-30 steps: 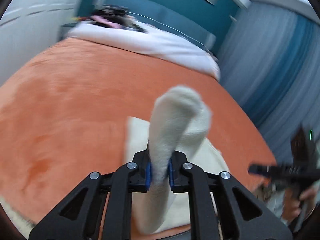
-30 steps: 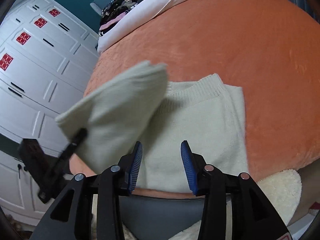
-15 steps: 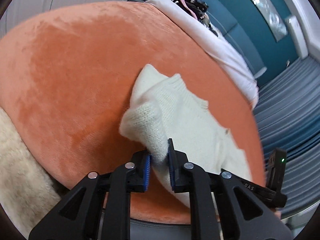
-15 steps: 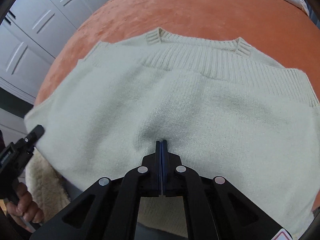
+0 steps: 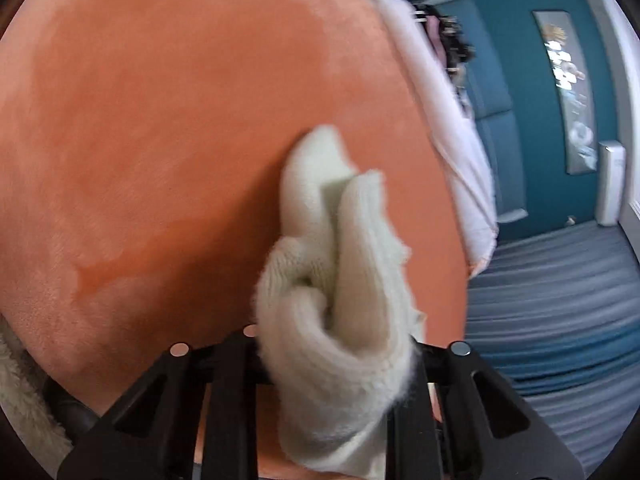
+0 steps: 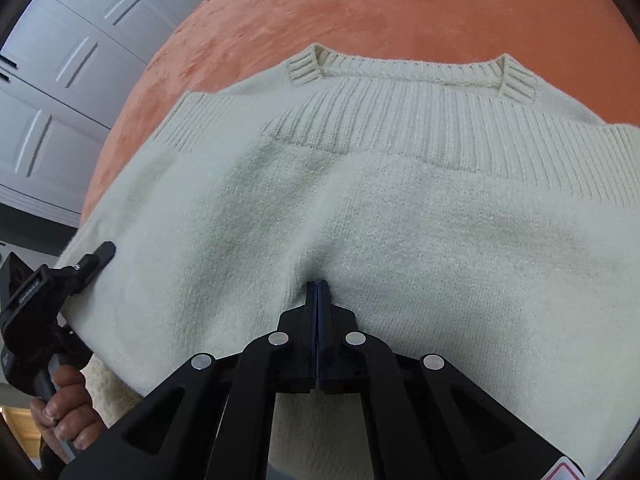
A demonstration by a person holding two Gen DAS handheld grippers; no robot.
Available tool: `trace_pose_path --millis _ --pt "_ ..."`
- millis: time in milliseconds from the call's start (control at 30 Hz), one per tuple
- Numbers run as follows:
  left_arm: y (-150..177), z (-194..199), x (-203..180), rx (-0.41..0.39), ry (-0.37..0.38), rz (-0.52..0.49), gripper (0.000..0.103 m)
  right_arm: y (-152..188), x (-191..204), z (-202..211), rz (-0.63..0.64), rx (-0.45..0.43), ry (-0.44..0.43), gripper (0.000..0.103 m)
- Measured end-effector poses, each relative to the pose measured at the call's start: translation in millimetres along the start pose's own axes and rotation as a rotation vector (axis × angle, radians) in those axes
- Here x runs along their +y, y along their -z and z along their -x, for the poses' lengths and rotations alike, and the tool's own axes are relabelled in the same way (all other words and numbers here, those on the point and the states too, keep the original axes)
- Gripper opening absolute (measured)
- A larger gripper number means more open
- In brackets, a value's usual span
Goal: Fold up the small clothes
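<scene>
A cream knit sweater lies spread on the orange bed cover, its ribbed edges toward the far side. My right gripper is shut, tips pressed into the middle of the fabric, which puckers around them; no cloth shows between the pads. In the left wrist view a bunched part of the sweater is wrapped over my left gripper and hides its pads. Those jaws are closing with the knit between them. The right wrist view shows the left gripper at the sweater's left edge.
A hand holds the left gripper's handle. White wardrobe doors stand left of the bed. A white duvet and a dark clothes pile lie at the far end. Grey-blue curtains hang beside it. A fleecy cream throw lies below the bed's edge.
The left gripper brought the lifted fold down onto the bed and rolled. The right gripper closed from open and sank onto the spread sweater.
</scene>
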State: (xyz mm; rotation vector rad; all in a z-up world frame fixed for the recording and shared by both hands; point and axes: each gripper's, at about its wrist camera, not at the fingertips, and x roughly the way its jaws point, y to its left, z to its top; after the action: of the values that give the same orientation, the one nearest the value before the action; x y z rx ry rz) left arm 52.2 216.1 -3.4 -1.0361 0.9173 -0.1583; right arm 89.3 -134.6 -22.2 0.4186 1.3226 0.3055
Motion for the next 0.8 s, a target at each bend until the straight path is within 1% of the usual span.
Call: trace_pose_path --millis 33,100,167,233,267,300,333,400,433,467,500,533,567,600,633,667,700,733,767,800 --pt "3.5 6.6 -19.8 -0.006 0.034 -0.050 0.018 0.5 -9.6 1.5 -0.050 0.000 -0.057 0.000" --pt "16.3 15.6 -65.6 -0.010 0.086 -0.183 0.018 1.8 -26.9 -0.1 -0.158 0.002 -0.183 0.000" --pt "40.7 16.3 -120.4 0.006 0.129 -0.366 0.018 4.6 -43.6 4.3 -0.220 0.005 -0.297 0.000" --pt "81.5 7.3 -179.1 0.050 0.169 -0.592 0.018 11.2 -57.0 25.6 -0.256 -0.020 -0.358 0.000" --pt "104.1 1.0 -203.3 0.075 0.192 -0.688 0.018 18.0 -66.8 47.0 -0.260 -0.068 -0.366 0.005" --pt "128.6 -7.7 -224.7 0.111 0.221 -0.771 0.018 24.5 -75.9 66.2 -0.256 -0.115 -0.347 0.010" --pt "149.4 -18.2 -239.1 0.149 0.244 -0.824 0.018 35.6 -90.8 91.3 -0.252 -0.175 -0.311 0.014" --pt "194.1 -51.2 -259.7 0.250 0.267 -0.918 0.018 58.4 -124.4 129.4 -0.276 -0.249 -0.268 0.014" --pt "215.4 -69.7 -262.9 0.291 0.255 -0.958 0.018 72.0 -143.8 146.6 -0.303 -0.283 -0.229 0.015" --pt "239.3 -92.9 -261.7 0.344 0.217 -1.006 0.019 86.1 -163.6 161.0 -0.339 -0.314 -0.206 0.020" --pt "256.5 -109.7 -258.0 0.382 0.171 -1.040 0.021 95.2 -175.6 168.3 -0.371 -0.331 -0.204 0.024" --pt "271.1 -123.6 -252.2 0.422 0.120 -1.064 0.022 106.7 -190.7 175.6 -0.418 -0.343 -0.202 0.035" --pt "282.3 -130.2 -244.6 0.453 0.077 -1.079 0.024 114.5 -200.0 178.7 -0.449 -0.344 -0.207 0.038" --pt "287.0 -127.2 -240.2 0.446 0.068 -1.089 0.032 121.1 -206.0 179.5 -0.462 -0.344 -0.244 0.041" --pt "289.1 -117.0 -235.3 0.414 0.070 -1.115 0.041 125.1 -208.0 179.1 -0.469 -0.350 -0.278 0.051" --pt "288.4 -102.1 -229.9 0.359 0.060 -1.156 0.062 128.6 -208.3 177.7 -0.474 -0.356 -0.310 0.056" --pt "283.0 -86.3 -224.5 0.305 0.046 -1.184 0.076 130.1 -206.8 175.7 -0.472 -0.355 -0.335 0.063" --pt "278.0 -71.6 -218.6 0.256 0.037 -1.206 0.080 130.6 -203.5 170.3 -0.472 -0.352 -0.359 0.064" --pt "271.0 -58.9 -212.5 0.222 0.026 -1.226 0.085 132.3 -204.0 166.9 -0.480 -0.353 -0.396 0.064" --pt "264.4 -47.7 -203.3 0.198 -0.005 -1.246 0.088 134.7 -206.4 165.4 -0.497 -0.361 -0.439 0.064"
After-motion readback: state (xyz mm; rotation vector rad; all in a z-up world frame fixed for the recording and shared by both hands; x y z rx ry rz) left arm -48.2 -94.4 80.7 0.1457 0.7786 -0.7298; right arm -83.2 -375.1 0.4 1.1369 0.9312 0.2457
